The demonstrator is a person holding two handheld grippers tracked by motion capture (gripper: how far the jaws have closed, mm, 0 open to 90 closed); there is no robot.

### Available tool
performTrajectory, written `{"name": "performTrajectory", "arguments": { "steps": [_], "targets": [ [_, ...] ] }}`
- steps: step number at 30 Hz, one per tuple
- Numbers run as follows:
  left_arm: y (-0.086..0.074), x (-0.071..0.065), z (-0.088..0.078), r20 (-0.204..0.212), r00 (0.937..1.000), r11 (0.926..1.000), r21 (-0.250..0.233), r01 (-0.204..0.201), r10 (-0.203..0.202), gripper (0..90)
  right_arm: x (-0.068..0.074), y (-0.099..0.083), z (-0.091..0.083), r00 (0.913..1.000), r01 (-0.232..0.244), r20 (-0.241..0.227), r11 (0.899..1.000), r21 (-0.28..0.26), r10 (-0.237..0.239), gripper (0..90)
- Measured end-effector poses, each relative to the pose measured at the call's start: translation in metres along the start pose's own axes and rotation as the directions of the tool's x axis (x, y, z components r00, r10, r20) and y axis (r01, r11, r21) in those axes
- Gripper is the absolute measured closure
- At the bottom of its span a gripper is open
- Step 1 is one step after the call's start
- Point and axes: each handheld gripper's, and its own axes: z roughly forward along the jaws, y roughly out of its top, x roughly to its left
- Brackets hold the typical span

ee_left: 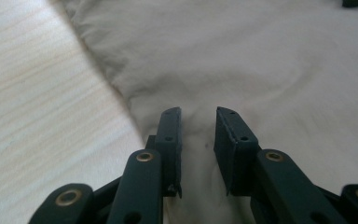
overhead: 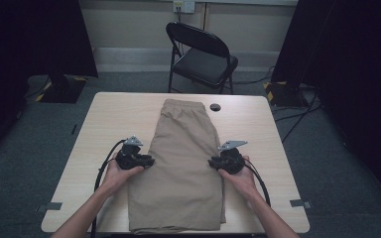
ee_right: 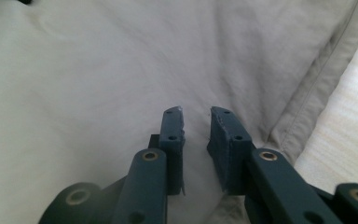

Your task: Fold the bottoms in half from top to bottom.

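left tongs: we see the jaws parted by a narrow gap, nothing pinched. Pads sit over the left edge of the shorts, with fabric showing between and under them. We can't tell whether the tips touch the cloth.
right tongs: same story, a small gap with no fold clamped. They sit just inside the right hem of the shorts, with pale cloth under the jaws.
hands: our left hand and right hand each hold one of the tongs, mirrored on either side of the garment at about mid-length.
shorts: tan, lying flat and lengthwise down the middle of the counter, with the waistband at the far end and the leg hems at the near edge. The fabric is mostly smooth, with light creases near the jaws.
counter: light wood grain, with a dark round hole at the far side, just right of the waistband. We see bare wood strips on both sides of the shorts.
room: grey carpet, a black folding chair behind the counter, dark panels left and right, and cables on the floor to the right.
edges: the near hem sits just about at the counter's near edge.
open room: we have free surface outboard of both tongs, more on the left than the right.
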Motion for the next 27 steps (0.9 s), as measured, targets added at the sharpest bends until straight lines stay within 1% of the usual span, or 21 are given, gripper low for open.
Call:
{"name": "performTrajectory", "arguments": {
  "steps": [2, 3, 4, 5, 6, 9, 11, 12, 13, 14, 15, 17, 19, 20, 21, 22, 23, 24, 26, 27],
  "targets": [
    [0.004, 0.001, 0.004, -0.007, 0.9999, 1.0, -0.004, 0.008, -0.008, 70.5, -0.003, -0.001, 0.003, 0.9999, -0.013, 0.003, 1.0, 0.0, 0.013, 74.3],
    [0.006, 0.002, 0.006, -0.009, 1.0, 1.0, -0.005, 0.003, -0.003, 69.9, -0.006, 0.0, 0.004, 0.9998, -0.022, 0.002, 1.0, -0.006, 0.022, 73.8],
    [0.007, 0.002, 0.007, -0.012, 0.9999, 0.9999, -0.01, 0.01, -0.011, 69.9, -0.007, 0.0, 0.004, 0.9997, -0.019, 0.014, 1.0, -0.007, 0.019, 73.4],
    [0.009, 0.003, 0.009, -0.02, 0.9998, 0.9999, -0.01, 0.005, -0.006, 69.9, -0.008, 0.001, 0.005, 0.9995, -0.019, 0.026, 1.0, -0.008, 0.019, 72.7],
    [0.01, 0.004, 0.01, -0.029, 0.9996, 0.9998, -0.019, 0.005, -0.005, 70.0, -0.01, 0.001, 0.005, 0.9993, -0.019, 0.032, 1.0, -0.013, 0.019, 72.8],
    [0.01, 0.007, 0.013, -0.033, 0.9994, 0.999, -0.043, 0.006, -0.007, 70.5, -0.015, 0.001, 0.007, 0.9989, -0.022, 0.042, 0.999, -0.024, 0.023, 73.0],
    [0.01, 0.008, 0.015, -0.034, 0.9992, 0.9981, -0.058, 0.019, -0.021, 70.5, -0.016, 0.002, 0.008, 0.9982, -0.024, 0.055, 0.999, -0.025, 0.026, 72.6],
    [0.011, 0.008, 0.015, -0.034, 0.9991, 0.9979, -0.061, 0.022, -0.024, 70.4, -0.015, 0.003, 0.009, 0.9981, -0.02, 0.058, 0.999, -0.025, 0.022, 70.5],
    [0.011, 0.009, 0.015, -0.031, 0.9991, 0.9978, -0.061, 0.027, -0.029, 70.5, -0.015, 0.003, 0.009, 0.9981, -0.02, 0.058, 1.0, -0.023, 0.021, 66.6],
    [0.012, 0.011, 0.015, -0.025, 0.999, 0.9979, -0.053, 0.036, -0.037, 70.4, -0.014, 0.004, 0.008, 0.9979, -0.028, 0.057, 0.999, -0.019, 0.029, 63.1],
    [0.013, 0.011, 0.015, -0.022, 0.9991, 0.9982, -0.049, 0.035, -0.036, 70.0, -0.013, 0.004, 0.005, 0.9983, -0.035, 0.046, 0.999, -0.011, 0.036, 61.7],
    [0.013, 0.008, 0.014, -0.023, 0.9993, 0.9988, -0.041, 0.027, -0.028, 66.4, -0.007, 0.004, -0.004, 0.9995, -0.026, 0.018, 0.999, -0.023, 0.026, 61.6],
    [0.013, 0.006, 0.011, -0.022, 0.9995, 0.9991, -0.034, 0.023, -0.024, 65.4, 0.004, 0.003, -0.021, 0.9995, 0.0, -0.033, 0.999, -0.046, -0.001, 62.6],
    [0.013, 0.004, 0.007, -0.02, 0.9996, 0.9994, -0.03, 0.017, -0.018, 65.4, 0.01, 0.002, -0.026, 0.9989, 0.014, -0.044, 0.999, -0.049, -0.017, 63.5],
    [0.013, 0.003, 0.005, -0.015, 0.9997, 0.9994, -0.032, 0.016, -0.017, 65.5, 0.018, 0.0, -0.033, 0.9968, 0.037, -0.068, 0.998, -0.057, -0.041, 64.8],
    [0.013, -0.001, 0.002, -0.005, 0.9999, 0.9994, -0.031, 0.014, -0.014, 65.5, 0.024, -0.003, -0.037, 0.9953, 0.045, -0.083, 0.997, -0.061, -0.05, 65.3],
    [0.012, -0.004, -0.002, 0.001, 1.0, 0.9996, -0.029, 0.003, -0.003, 65.5, 0.032, -0.006, -0.041, 0.9919, 0.06, -0.108, 0.996, -0.06, -0.066, 66.7],
    [0.011, -0.008, -0.006, 0.012, 0.9999, 0.9998, -0.018, -0.012, 0.012, 65.6, 0.039, -0.009, -0.046, 0.9873, 0.078, -0.134, 0.995, -0.061, -0.085, 68.3],
    [0.007, -0.016, -0.014, 0.037, 0.9988, 0.9994, -0.011, -0.033, 0.033, 65.8, 0.052, -0.016, -0.052, 0.9761, 0.105, -0.186, 0.993, -0.055, -0.113, 70.0],
    [0.004, -0.02, -0.017, 0.042, 0.9983, 0.9992, -0.009, -0.039, 0.04, 66.1, 0.057, -0.02, -0.055, 0.9701, 0.122, -0.205, 0.991, -0.057, -0.131, 71.2]
  ]
}}
